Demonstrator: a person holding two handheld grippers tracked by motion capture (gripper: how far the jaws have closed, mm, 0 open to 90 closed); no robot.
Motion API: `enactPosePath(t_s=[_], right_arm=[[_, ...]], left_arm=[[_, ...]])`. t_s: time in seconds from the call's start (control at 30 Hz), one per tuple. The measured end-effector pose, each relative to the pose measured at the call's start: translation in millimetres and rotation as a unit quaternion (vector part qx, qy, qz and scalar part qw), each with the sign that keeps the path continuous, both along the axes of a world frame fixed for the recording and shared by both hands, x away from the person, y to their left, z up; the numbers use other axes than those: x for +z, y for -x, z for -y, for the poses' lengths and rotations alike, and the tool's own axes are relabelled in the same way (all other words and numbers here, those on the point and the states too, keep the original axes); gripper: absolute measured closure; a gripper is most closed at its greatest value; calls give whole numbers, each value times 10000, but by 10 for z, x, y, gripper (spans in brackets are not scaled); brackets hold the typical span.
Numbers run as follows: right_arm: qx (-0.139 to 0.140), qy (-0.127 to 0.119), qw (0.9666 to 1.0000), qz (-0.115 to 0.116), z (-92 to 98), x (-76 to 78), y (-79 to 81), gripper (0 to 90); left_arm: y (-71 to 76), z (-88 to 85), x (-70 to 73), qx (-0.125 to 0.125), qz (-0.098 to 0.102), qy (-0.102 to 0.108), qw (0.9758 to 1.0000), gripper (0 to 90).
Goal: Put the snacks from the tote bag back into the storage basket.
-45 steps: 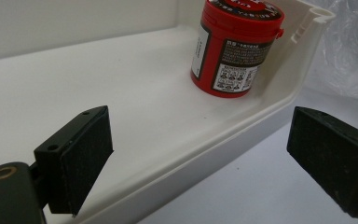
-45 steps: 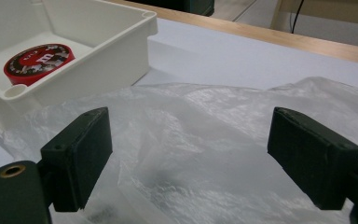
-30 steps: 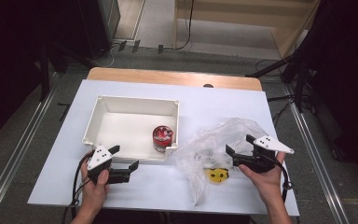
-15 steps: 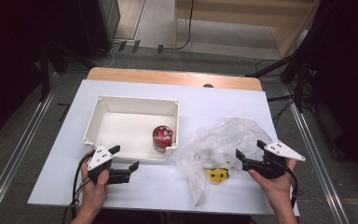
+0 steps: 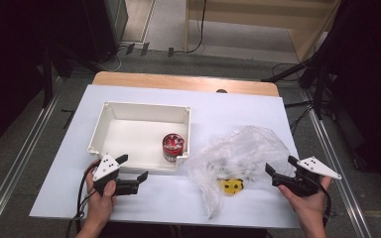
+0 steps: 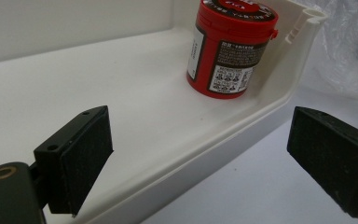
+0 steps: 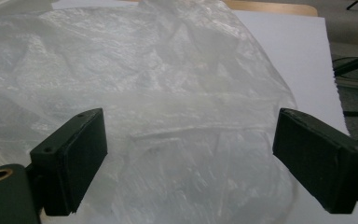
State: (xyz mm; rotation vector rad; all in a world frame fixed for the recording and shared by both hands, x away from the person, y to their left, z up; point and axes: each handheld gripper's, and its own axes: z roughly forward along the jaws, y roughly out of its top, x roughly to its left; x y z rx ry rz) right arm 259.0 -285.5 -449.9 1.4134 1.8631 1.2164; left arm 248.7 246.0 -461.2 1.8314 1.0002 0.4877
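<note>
- The clear plastic bag lies crumpled on the white bench, to the right of the white tray. Its long axis runs from the far right toward the near left, and a narrow tail of it points to the near edge of the bench.
- A small yellow thing is seen through the near part of the bag; I cannot tell what it is.
- The right tongs are held by the right hand at the near right of the bench, just beside the right edge of the bag. Both jaws stand wide apart and hold nothing.
- In the right gripper view the bag is straight ahead of the right tongs, beyond the two jaws, and I cannot tell if it touches them.
- The left tongs, in the left hand, are at the near wall of the tray, well apart from the bag. The jaws are wide open and empty.
- In the left gripper view the near wall of the tray passes between the jaws of the left tongs, and a red jar stands upright in the tray's corner.
- Compared with one second ago, the right tongs have moved back from above the bag, to the right and nearer to the person. The left tongs, the jar and the bag have kept their places.
</note>
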Motion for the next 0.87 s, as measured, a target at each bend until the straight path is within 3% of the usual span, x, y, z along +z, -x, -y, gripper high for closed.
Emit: enactPosePath(t_s=[0.67,0.87], right_arm=[[-446,-112,9989,-75,442,-93,128,108],[-494,-189,9986,-44,472,-80,131,110]], left_arm=[[0,-29,9,45,8,80,10000,69],[-7,-24,5,49,27,90,9999,69]])
